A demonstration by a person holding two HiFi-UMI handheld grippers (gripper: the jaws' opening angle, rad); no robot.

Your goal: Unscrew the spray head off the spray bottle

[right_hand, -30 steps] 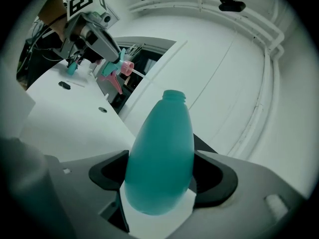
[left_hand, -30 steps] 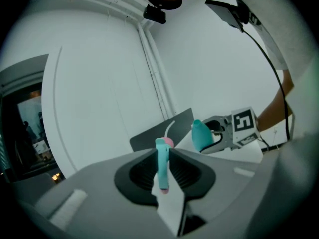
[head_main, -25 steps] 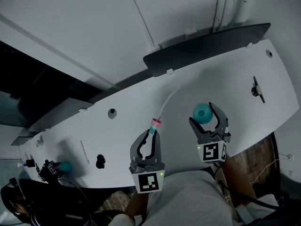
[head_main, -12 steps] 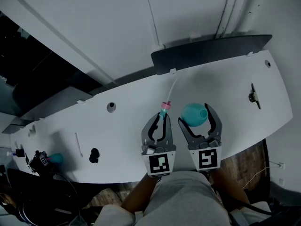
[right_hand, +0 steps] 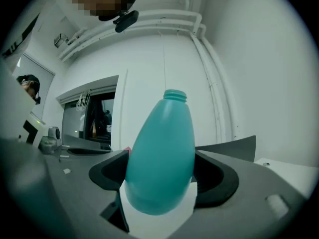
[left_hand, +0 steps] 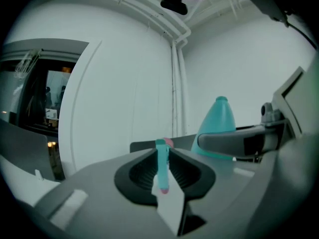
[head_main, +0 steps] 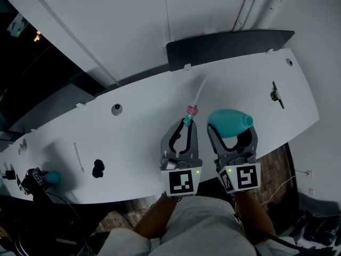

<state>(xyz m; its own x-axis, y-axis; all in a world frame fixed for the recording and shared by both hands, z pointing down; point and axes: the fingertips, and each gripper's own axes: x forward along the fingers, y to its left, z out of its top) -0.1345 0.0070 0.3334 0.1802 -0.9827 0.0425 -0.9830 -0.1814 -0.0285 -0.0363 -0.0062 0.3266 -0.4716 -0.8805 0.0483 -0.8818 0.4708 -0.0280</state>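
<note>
My left gripper [head_main: 186, 127] is shut on the spray head [head_main: 190, 112], a teal stem with a pink collar. Its thin white dip tube [head_main: 201, 89] sticks out away from me over the table. In the left gripper view the teal stem [left_hand: 162, 169] is pinched between the dark pads. Just to the right, my right gripper [head_main: 232, 133] is shut on the teal bottle [head_main: 229, 120]. The bottle lies crosswise with its bare open neck [head_main: 248, 121] to the right. In the right gripper view the bottle [right_hand: 162, 158] fills the jaws, neck up.
A long white table [head_main: 133, 129] lies below both grippers, with a round hole [head_main: 116, 109], a black object [head_main: 98, 168] and a small dark fitting [head_main: 275, 94]. A dark panel [head_main: 229, 39] stands behind it against the white wall. A small device [head_main: 42, 177] sits far left.
The two grippers have drawn close side by side. The right gripper has rolled, so the bottle now shows its length with the neck to the right.
</note>
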